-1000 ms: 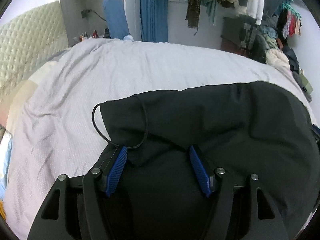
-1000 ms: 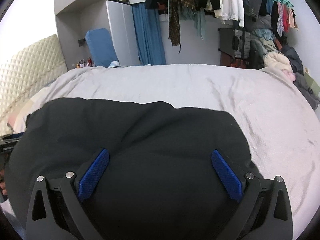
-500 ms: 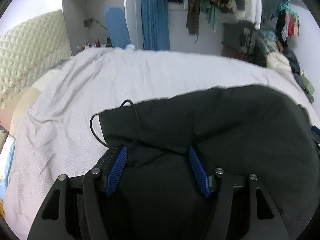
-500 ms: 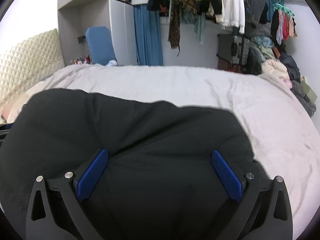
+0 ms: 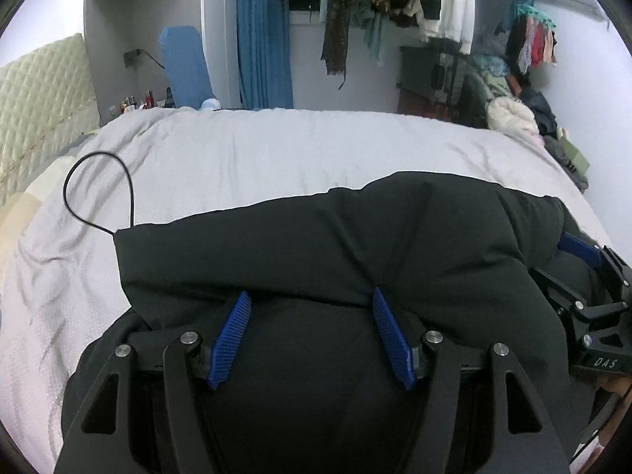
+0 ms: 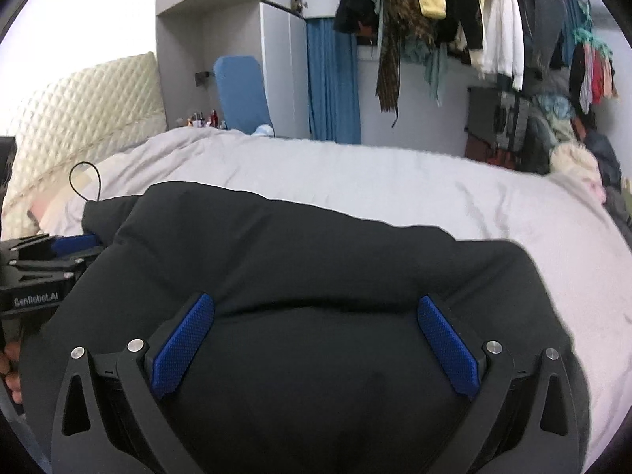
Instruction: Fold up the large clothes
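Since the earlier frame both grippers have risen and tipped back: more wall and hanging clothes show, and the dark garment's fold has lifted with them.

Left wrist view: the left gripper has its fingers set apart, yet a thick roll of the black garment fills the gap between them. Whether they pinch it or merely carry it I cannot tell. The garment lies directly ahead of and under the fingers, its long axis running left to right across the grey bed. A thin black cord loops out from its left corner onto the sheet. The right gripper shows at the right edge, at the garment's other end.

Right wrist view: the right gripper has its fingers spread wide, cloth bulging between them; no clamp is evident, and its hold is likewise uncertain. The black garment spans the lower frame, with bare bed beyond its far edge. The left gripper shows at the left margin, level with it.

Judgement: each gripper attends one end of the same edge, so neither is nearer. The fold turns on carrying that edge forward, across the long axis, toward the far hem.
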{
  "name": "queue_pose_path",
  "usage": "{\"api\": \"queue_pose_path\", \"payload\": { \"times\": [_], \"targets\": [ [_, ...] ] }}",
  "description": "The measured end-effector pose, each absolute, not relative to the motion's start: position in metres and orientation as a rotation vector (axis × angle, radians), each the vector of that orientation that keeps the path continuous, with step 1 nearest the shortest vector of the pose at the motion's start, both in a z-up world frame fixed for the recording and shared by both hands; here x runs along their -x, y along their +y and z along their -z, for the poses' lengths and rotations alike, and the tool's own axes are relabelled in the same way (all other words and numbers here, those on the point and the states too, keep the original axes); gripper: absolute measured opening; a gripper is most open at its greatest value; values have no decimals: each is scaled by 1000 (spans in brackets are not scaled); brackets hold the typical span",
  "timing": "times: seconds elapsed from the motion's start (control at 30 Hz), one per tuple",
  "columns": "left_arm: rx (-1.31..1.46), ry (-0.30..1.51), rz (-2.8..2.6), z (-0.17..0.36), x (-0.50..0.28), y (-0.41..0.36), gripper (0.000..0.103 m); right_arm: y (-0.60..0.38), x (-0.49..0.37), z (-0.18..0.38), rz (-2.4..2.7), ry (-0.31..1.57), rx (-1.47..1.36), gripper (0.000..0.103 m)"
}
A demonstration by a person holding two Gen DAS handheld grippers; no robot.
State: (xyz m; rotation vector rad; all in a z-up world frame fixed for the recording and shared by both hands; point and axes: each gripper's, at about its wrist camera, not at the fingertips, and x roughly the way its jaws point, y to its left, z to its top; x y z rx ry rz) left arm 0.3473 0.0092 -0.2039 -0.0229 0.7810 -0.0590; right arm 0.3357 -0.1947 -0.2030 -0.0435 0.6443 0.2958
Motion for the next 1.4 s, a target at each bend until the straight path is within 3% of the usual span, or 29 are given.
{"api": "queue_pose_path", "payload": {
  "times": [0.3, 0.43, 0.87, 1.07, 1.13, 1.4],
  "targets": [
    [74, 760, 71, 162, -314, 13, 65, -206, -300, 144, -274, 569, -6, 103],
    [104, 705, 95, 117, -278, 16, 84, -218, -263, 95, -280, 500, -26, 103],
    [65, 514, 127, -15, -117, 0, 89, -236, -125, -20, -319, 315, -39, 103],
    [64, 471, 131, -32, -58, -6, 94, -235, -76, -36, -354, 269, -63, 103],
    [83, 450, 129, -33, -36, -7, 103, -236, -65, -37, -358, 259, -75, 103],
    [107, 448, 157, -28, 7, -7, 103, -224, -34, -23, -375, 275, -62, 103]
  ]
}}
